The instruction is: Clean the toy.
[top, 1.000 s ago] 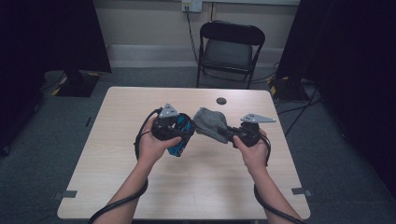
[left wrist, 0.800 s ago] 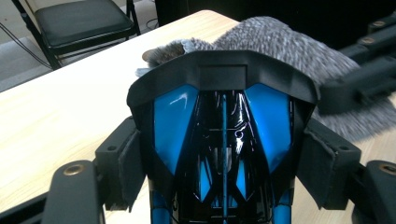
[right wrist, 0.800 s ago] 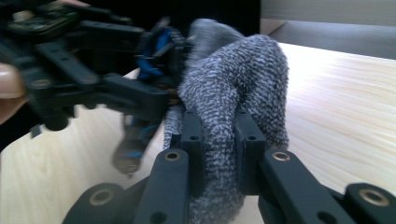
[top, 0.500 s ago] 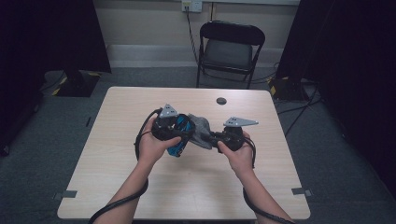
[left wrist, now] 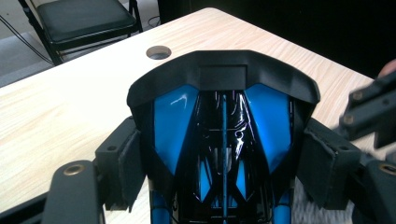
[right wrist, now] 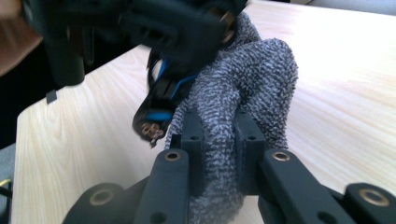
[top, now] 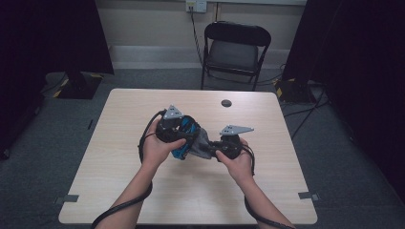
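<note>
In the left gripper view a glossy blue and black plastic object (left wrist: 224, 135) stands between the padded jaws of my left gripper (left wrist: 223, 168), which is shut on its sides. From above, the object (top: 183, 143) is held a little over the middle of the table (top: 143, 191). My right gripper (right wrist: 219, 140) is shut on a grey knitted cloth (right wrist: 261, 70). The cloth (top: 203, 145) bunches up against the right side of the blue object. My right gripper (top: 216, 147) sits just right of it, close to my left gripper (top: 184, 138).
A small round hole (top: 226, 102) lies in the tabletop near its far edge. A black folding chair (top: 236, 47) stands beyond the table. Cables run over the floor at the right, and dark curtains hang on both sides.
My right gripper has moved left and slightly down with the grey cloth, bringing it against the blue object. The left hand has kept still.
</note>
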`<state>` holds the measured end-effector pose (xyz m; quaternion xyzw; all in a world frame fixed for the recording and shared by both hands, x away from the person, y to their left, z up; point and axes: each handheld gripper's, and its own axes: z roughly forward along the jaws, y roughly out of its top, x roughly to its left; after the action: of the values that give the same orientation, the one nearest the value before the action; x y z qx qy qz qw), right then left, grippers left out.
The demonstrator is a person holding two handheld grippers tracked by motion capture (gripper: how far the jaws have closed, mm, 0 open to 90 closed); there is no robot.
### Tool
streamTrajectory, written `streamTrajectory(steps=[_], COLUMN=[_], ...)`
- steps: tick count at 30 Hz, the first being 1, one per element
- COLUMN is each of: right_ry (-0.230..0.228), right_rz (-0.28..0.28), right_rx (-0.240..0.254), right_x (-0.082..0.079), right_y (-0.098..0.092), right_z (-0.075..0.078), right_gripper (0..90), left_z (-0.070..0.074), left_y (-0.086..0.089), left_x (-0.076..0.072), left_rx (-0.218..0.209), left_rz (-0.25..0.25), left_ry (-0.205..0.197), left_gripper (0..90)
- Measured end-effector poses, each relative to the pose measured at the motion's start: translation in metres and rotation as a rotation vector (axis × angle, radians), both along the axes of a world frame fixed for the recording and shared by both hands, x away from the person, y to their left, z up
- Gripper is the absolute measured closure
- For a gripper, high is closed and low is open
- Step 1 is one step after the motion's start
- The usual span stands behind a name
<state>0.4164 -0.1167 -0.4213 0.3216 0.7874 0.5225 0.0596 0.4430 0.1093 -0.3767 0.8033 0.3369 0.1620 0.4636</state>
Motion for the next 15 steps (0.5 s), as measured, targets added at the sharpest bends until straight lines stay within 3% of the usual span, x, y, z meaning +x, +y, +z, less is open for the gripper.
streamTrajectory(steps=[15], right_ry=[0.019], right_rz=[0.052], right_rx=[-0.044], right_x=[-0.008], right_y=[0.013], right_z=[-0.018], right_gripper=[77.7], left_z=[0.008], left_y=[-0.003], left_x=[0.004], left_rx=[-0.016], left_rz=[0.005], left_ry=[-0.007], left_gripper=[25.5])
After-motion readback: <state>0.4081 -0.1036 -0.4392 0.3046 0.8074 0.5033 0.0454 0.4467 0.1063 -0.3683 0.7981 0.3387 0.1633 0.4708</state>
